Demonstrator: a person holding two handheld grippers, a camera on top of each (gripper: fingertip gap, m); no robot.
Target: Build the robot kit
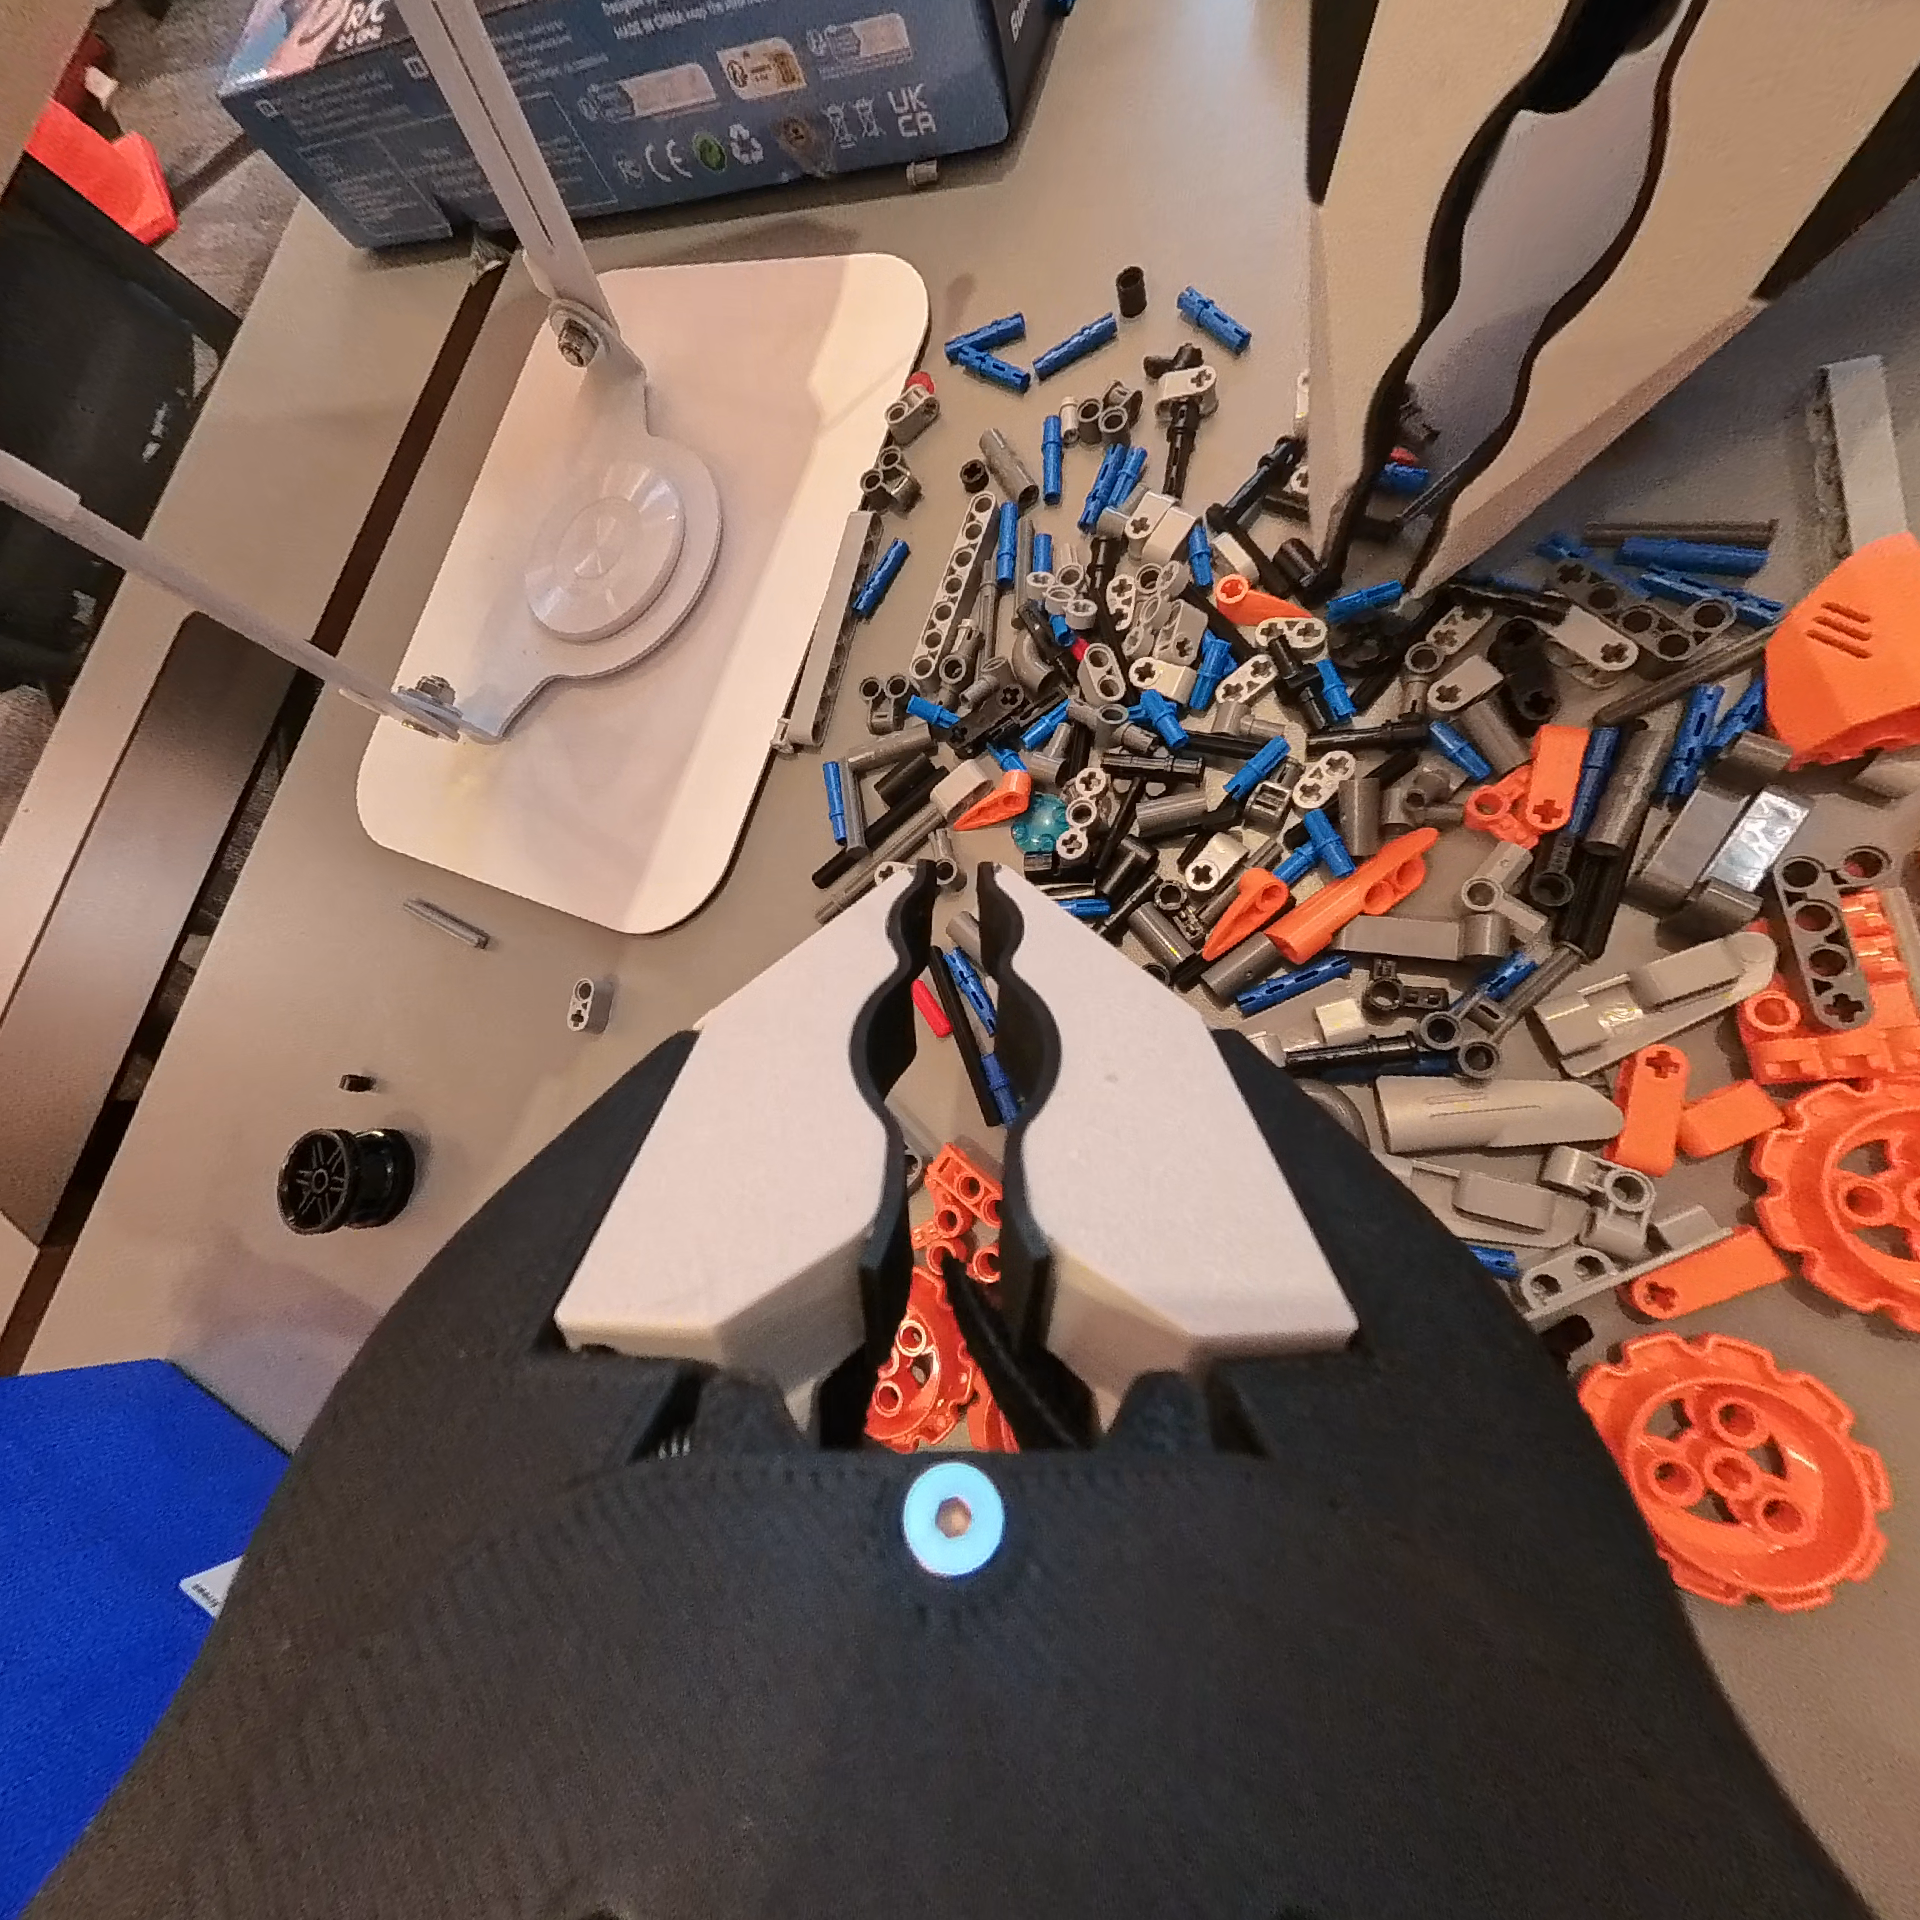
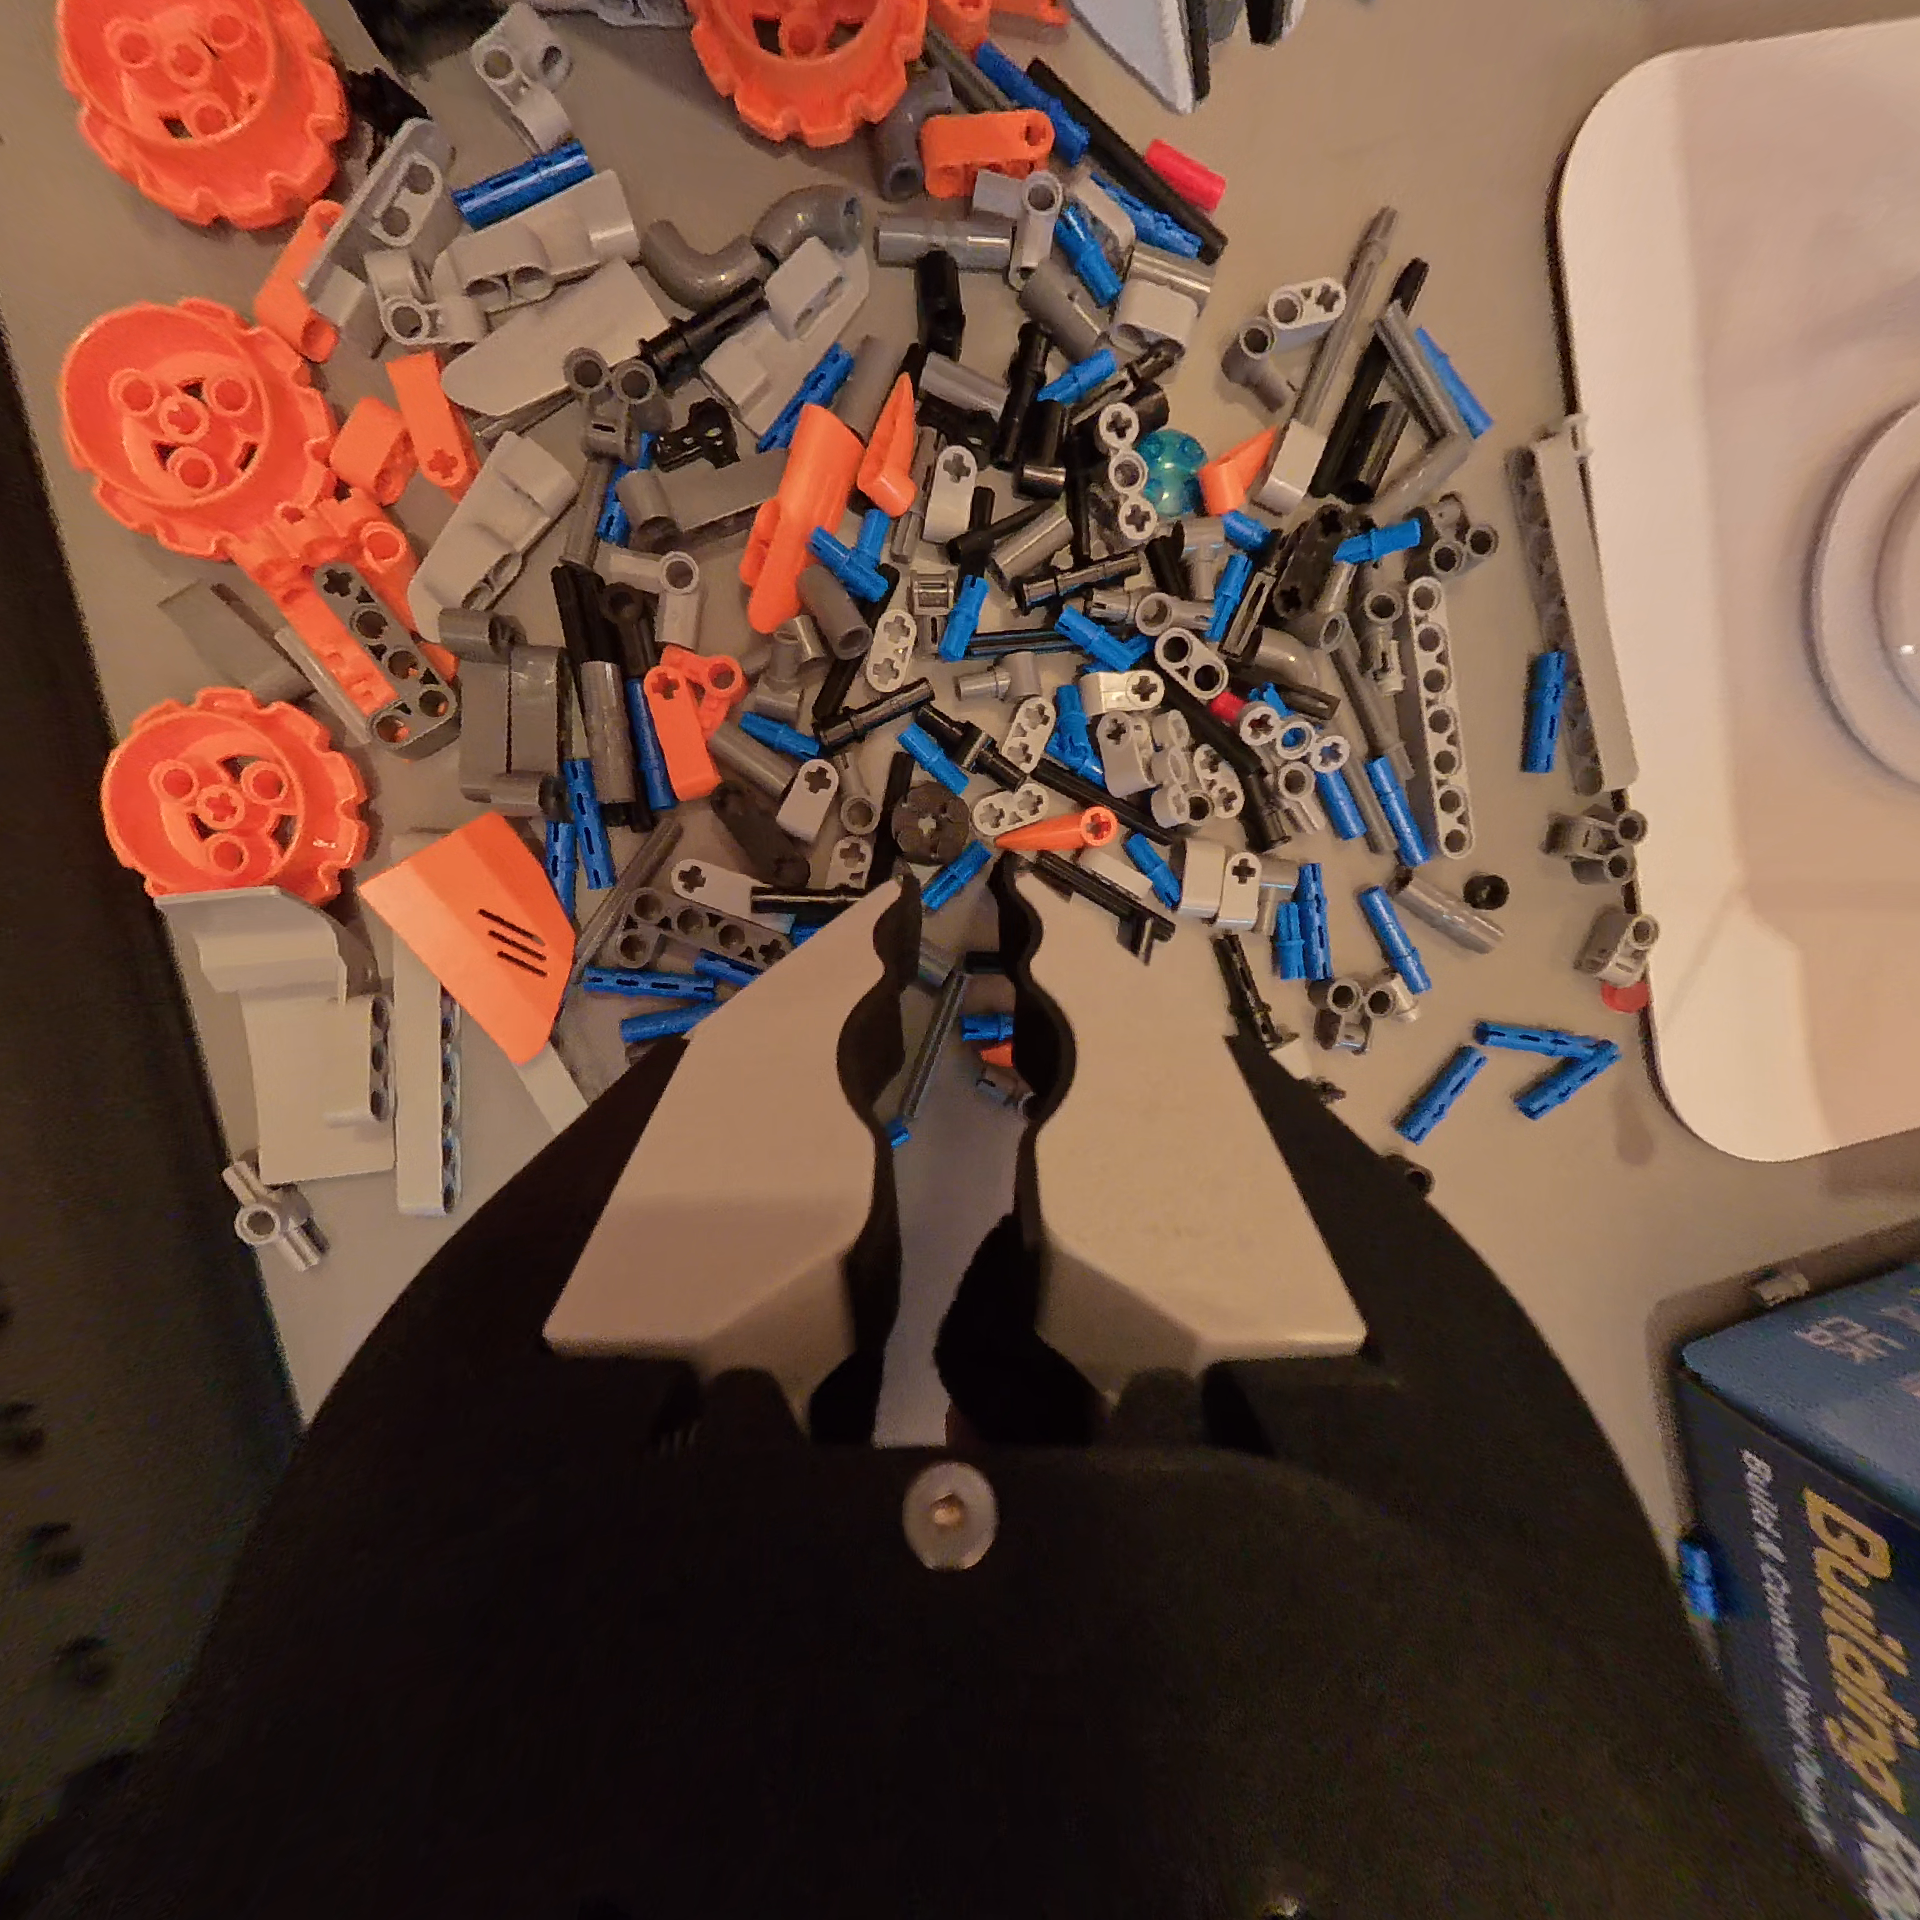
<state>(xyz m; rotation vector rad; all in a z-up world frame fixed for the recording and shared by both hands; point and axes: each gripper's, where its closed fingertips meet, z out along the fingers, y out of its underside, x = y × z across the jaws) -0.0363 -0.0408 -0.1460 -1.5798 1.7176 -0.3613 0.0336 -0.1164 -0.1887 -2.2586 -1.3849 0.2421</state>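
Observation:
A pile of small building-set parts (image 1: 1195, 675), blue pins, grey and black connectors and orange pieces, covers the beige table. My left gripper (image 1: 953, 873) hovers over the pile's near-left edge, next to a teal round piece (image 1: 1034, 826). Its jaws stand a narrow gap apart with nothing between them. My right gripper (image 2: 956, 881) has its tips down in the pile (image 2: 1039, 623), closed on either side of a blue pin (image 2: 956, 871). The left wrist view shows it at the upper right (image 1: 1377, 582) with that pin (image 1: 1364, 600) between its tips.
A white lamp base (image 1: 644, 582) with thin arms lies left of the pile. A blue box (image 1: 623, 114) stands behind it. Orange gear wheels (image 1: 1735, 1475) lie at the pile's right. A black wheel (image 1: 338, 1179) and a small grey connector (image 1: 589, 1005) sit apart near the table's left edge. The gap from one gripper's tips to the other's is roughly 12 centimeters. The teal round piece (image 1: 1034, 826) sits 5 centimeters or so from the ends of my left fingers. Look for it in the right wrist view (image 2: 1176, 460) too.

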